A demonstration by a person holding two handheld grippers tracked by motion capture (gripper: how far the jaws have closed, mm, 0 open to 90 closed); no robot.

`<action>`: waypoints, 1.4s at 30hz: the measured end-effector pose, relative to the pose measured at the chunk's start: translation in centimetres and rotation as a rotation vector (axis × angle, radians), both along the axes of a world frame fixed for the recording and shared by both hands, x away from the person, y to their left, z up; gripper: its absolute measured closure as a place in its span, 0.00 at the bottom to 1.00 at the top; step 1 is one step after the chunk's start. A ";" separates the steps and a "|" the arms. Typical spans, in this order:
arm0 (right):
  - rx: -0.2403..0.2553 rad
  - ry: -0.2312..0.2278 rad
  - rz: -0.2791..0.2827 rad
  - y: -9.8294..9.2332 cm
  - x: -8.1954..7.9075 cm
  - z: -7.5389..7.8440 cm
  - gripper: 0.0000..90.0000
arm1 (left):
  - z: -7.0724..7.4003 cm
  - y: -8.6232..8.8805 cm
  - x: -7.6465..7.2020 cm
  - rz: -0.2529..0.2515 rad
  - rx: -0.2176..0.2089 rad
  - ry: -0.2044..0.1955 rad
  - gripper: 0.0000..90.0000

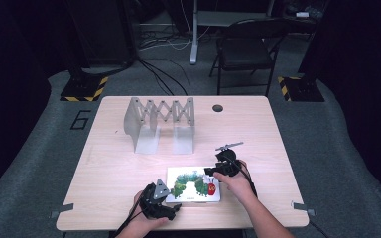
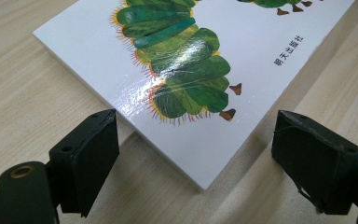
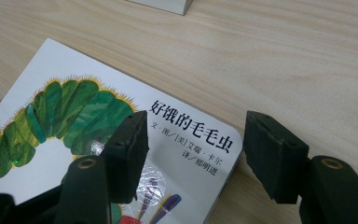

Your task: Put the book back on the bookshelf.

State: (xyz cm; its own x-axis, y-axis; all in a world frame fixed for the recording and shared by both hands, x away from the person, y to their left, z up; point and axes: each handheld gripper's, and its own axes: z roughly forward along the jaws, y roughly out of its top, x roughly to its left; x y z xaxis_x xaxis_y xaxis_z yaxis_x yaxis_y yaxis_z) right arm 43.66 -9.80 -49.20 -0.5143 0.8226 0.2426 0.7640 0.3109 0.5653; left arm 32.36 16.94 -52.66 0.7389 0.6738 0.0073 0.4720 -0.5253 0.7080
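Note:
A white picture book (image 1: 193, 184) with a green caterpillar on its cover lies flat near the table's front edge. My left gripper (image 1: 174, 204) sits at the book's near left corner. In the left gripper view the book (image 2: 191, 70) pokes its corner between the jaws of this gripper (image 2: 194, 123), which stand wide apart and clear of it. My right gripper (image 1: 212, 173) is at the book's right side. In the right gripper view that gripper (image 3: 196, 122) is open, with one jaw over the cover of the book (image 3: 74, 116) and the other past its edge, above the table.
A grey accordion-style rack (image 1: 159, 121) stands on the wooden table (image 1: 258, 129) behind the book, and its pale foot (image 3: 165, 4) shows at the top of the right gripper view. A cable hole (image 1: 218, 108) is at the back. A folding chair (image 1: 245, 47) stands beyond the table.

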 end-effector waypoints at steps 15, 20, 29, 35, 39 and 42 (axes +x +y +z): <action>0.022 -0.024 0.004 -0.3 -0.5 0.9 0.45 | 0.0 -0.1 0.0 0.009 0.009 0.003 0.13; 0.026 -0.026 0.009 -0.3 -0.6 1.2 0.45 | -0.1 -0.2 0.0 0.008 0.005 0.002 0.12; 0.041 -0.034 0.005 -0.3 -0.9 1.7 0.45 | 0.0 -0.7 0.1 0.043 0.009 0.012 0.11; 0.054 -0.036 0.003 -0.4 -1.0 2.2 0.45 | 0.1 -0.8 0.1 0.053 0.020 0.018 0.10; 0.054 -0.051 0.011 -0.4 -1.1 2.3 0.45 | 0.2 -1.0 0.2 0.061 0.026 0.024 0.09; 0.056 -0.056 0.018 -0.5 -1.2 2.5 0.45 | 0.1 -1.2 0.3 0.074 0.031 0.021 0.09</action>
